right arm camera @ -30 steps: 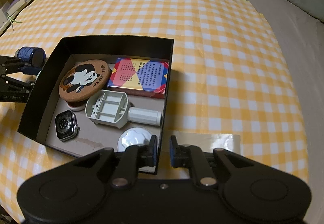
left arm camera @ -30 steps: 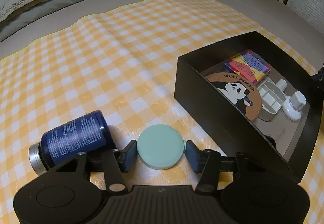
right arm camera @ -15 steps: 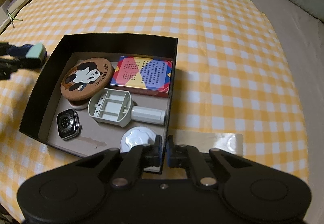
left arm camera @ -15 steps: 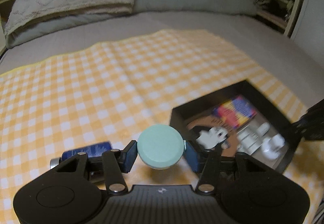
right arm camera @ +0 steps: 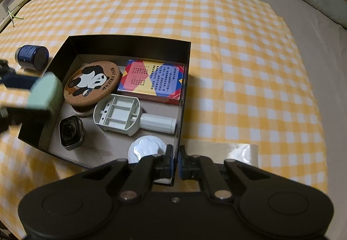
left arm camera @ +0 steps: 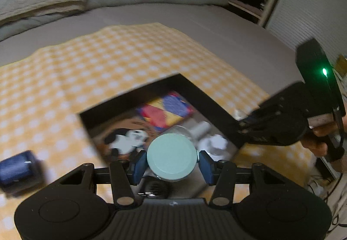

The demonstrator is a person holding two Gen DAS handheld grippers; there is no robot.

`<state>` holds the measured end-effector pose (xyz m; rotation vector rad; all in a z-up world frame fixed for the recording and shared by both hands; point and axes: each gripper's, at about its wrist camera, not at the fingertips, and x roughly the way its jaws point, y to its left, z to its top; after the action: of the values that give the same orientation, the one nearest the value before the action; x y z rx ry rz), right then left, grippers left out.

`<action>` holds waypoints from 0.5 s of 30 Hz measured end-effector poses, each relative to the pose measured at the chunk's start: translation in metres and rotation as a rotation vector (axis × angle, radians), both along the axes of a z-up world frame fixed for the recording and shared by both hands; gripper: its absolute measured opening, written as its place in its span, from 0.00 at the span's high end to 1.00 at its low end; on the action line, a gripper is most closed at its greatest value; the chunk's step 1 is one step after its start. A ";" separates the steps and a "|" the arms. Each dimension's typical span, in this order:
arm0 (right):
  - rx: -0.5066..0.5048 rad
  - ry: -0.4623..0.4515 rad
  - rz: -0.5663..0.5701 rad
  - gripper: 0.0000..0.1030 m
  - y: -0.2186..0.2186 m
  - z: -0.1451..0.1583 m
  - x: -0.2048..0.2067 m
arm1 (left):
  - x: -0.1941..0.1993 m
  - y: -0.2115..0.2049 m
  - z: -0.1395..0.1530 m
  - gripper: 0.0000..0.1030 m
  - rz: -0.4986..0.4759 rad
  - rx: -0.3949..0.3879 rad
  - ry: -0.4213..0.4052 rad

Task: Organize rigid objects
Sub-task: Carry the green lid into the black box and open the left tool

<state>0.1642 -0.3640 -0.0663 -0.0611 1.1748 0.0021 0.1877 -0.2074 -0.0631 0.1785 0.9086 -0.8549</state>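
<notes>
My left gripper (left arm camera: 172,158) is shut on a mint-green round disc (left arm camera: 172,157), held in the air over the near left part of the black box (left arm camera: 206,97). In the right wrist view the same disc (right arm camera: 44,93) hovers at the box's left wall (right arm camera: 34,131). My right gripper (right arm camera: 176,164) is shut on the box's right wall near its front corner; in the left wrist view this right gripper (left arm camera: 241,127) is held by a hand. Inside lie a panda coaster (right arm camera: 92,84), a colourful card pack (right arm camera: 151,79), a white plastic holder (right arm camera: 121,115), a smartwatch (right arm camera: 70,131) and a white cap (right arm camera: 144,149).
A dark blue jar (right arm camera: 32,56) lies on its side on the yellow checked cloth (right arm camera: 238,66), left of the box. A strip of clear tape (right arm camera: 234,151) sits on the cloth by the right gripper. Grey bedding surrounds the cloth; shelves stand at the far right in the left wrist view.
The left gripper lifted the green disc off the cloth beside the blue jar and carried it over the box. The right gripper's jaws closed onto the box wall.
</notes>
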 end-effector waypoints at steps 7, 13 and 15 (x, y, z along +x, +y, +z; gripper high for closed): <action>0.004 -0.008 -0.004 0.95 -0.001 0.002 -0.001 | -0.006 -0.034 -0.019 0.49 -0.047 0.026 0.045; 0.014 -0.011 -0.010 0.96 -0.002 0.002 -0.002 | 0.000 -0.040 -0.029 0.49 -0.022 0.041 0.081; 0.012 -0.013 -0.012 0.96 -0.003 0.002 -0.001 | 0.002 -0.040 -0.031 0.49 -0.013 0.047 0.090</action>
<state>0.1627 -0.3670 -0.0638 -0.0432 1.1621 -0.0021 0.1898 -0.2474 -0.0939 0.1878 1.0128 -0.8597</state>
